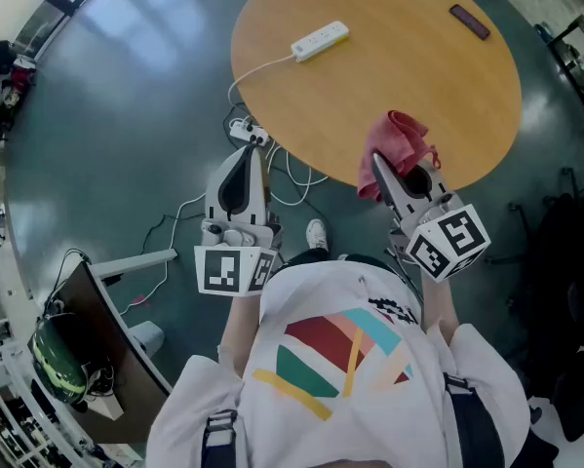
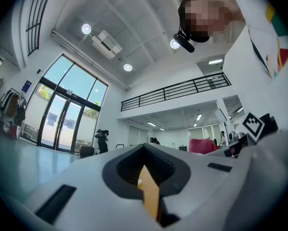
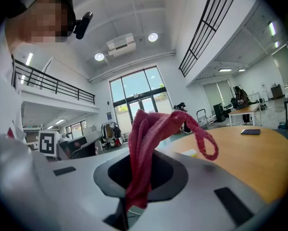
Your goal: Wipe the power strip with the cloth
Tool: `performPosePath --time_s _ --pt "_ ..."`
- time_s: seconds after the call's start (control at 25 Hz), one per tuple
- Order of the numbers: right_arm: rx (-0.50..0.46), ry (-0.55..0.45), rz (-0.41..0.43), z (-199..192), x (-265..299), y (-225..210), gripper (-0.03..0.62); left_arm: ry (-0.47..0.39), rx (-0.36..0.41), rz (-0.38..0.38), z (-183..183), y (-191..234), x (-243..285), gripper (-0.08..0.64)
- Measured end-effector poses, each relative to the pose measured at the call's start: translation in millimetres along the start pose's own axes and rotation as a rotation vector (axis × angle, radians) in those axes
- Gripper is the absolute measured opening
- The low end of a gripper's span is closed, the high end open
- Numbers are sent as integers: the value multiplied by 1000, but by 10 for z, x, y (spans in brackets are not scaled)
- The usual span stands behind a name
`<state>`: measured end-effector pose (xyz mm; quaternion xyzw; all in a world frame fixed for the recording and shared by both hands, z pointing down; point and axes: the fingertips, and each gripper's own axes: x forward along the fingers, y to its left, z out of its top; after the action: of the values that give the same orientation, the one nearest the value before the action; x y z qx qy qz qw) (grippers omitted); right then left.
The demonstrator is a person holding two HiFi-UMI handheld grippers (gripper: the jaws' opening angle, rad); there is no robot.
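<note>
The white power strip (image 1: 320, 40) lies at the far left of the round wooden table (image 1: 418, 76), and its cable runs off the left edge. My right gripper (image 1: 394, 178) is at the table's near edge, shut on a red cloth (image 1: 399, 144) that bunches up above its jaws. In the right gripper view the cloth (image 3: 148, 148) hangs pinched in the right gripper (image 3: 134, 186), with the strip (image 3: 189, 153) small behind it. My left gripper (image 1: 241, 178) hovers over the floor left of the table, shut and empty. In its own view the left gripper (image 2: 151, 191) tilts up toward the ceiling.
A dark flat phone-like object (image 1: 469, 21) lies at the table's far right. On the floor under the table's left edge are a second socket block (image 1: 248, 133) and loose cables. A desk (image 1: 106, 349) with a helmet stands at lower left, and the person's shoe (image 1: 317, 232) is between the grippers.
</note>
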<state>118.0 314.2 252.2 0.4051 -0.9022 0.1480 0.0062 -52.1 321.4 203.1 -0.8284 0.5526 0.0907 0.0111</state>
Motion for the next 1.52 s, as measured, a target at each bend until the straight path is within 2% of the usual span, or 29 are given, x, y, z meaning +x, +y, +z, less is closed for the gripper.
performPosePath --time_s 0.2,0.4,0.64,0.88,1.04,1.2,1.36,1.52 --pt "-54 12 8 61 541 47 40 16 -9 2 -82 532 187 44" --pt "-75 45 25 155 898 -94 40 53 -41 -23 -237 680 516 43" --pt "-46 58 10 327 1318 -708 40 55 -14 -27 -323 764 1146 44" --pt "-96 51 70 691 1690 -1470 39 82 9 28 -521 970 2000 44" --pt "-58 77 113 711 1895 -2008 40 210 76 13 -884 940 2526 55" --pt "-92 181 146 640 2167 -2382 40 364 137 -64 -1404 980 2852 133" --pt "-70 319 207 388 2443 -2432 39 591 246 -173 -1997 1085 2973 150" --pt "-86 384 230 253 2640 -2377 40 735 371 -220 -2547 1342 3121 150"
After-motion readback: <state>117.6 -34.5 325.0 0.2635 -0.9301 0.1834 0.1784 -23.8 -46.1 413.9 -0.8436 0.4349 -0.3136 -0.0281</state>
